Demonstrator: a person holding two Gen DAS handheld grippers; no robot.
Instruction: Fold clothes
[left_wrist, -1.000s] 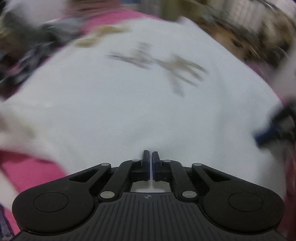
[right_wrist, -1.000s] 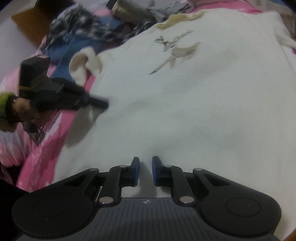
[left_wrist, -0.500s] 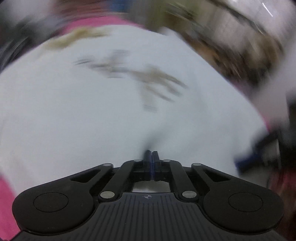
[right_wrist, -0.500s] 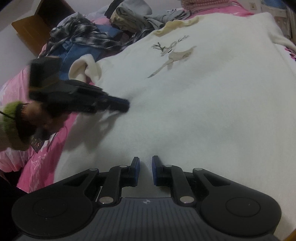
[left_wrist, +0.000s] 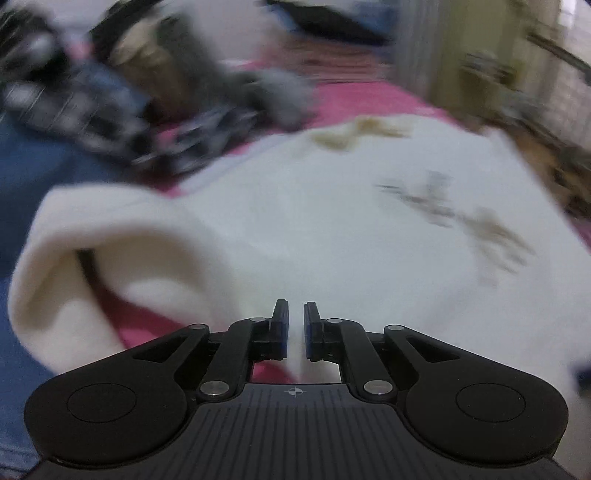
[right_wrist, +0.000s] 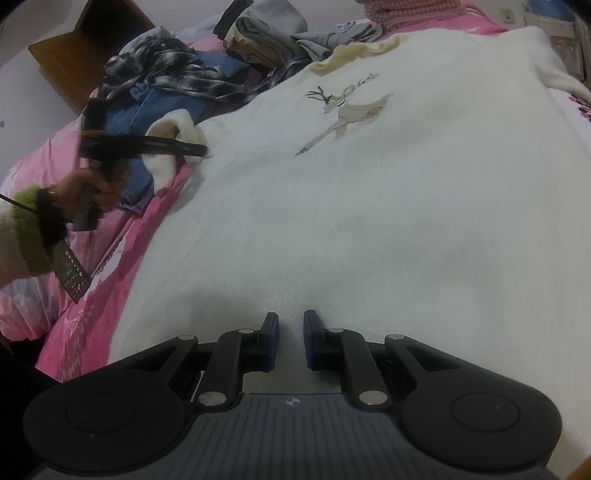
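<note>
Spread front-up across the pink bed (right_wrist: 74, 314), the white reindeer sweater (right_wrist: 369, 229) lies mostly flat, its cream collar (right_wrist: 354, 53) at the far end and its left sleeve cuff (right_wrist: 173, 129) curled up beside the body. It looks thick, fleecy and soft: likely light for its bulk, floppy, and prone to sag or bunch wherever it is lifted at one point only. The hem corners, the shoulder seams and the cuff look like the surest places to pinch, since doubled fabric there should fill the pads well.

At the sleeve, the left hand-held gripper (left_wrist: 295, 326) has its fingers parted by a narrow gap, with a strip of white fabric showing in that gap; whether it is pinched I cannot tell. The right hand-held gripper (right_wrist: 290, 332) hovers over the lower body of the sweater, jaws slightly apart and holding nothing. A heap of other clothes, a plaid shirt (right_wrist: 177, 70) and blue jeans (right_wrist: 147, 110) among them, lies beyond.
</note>
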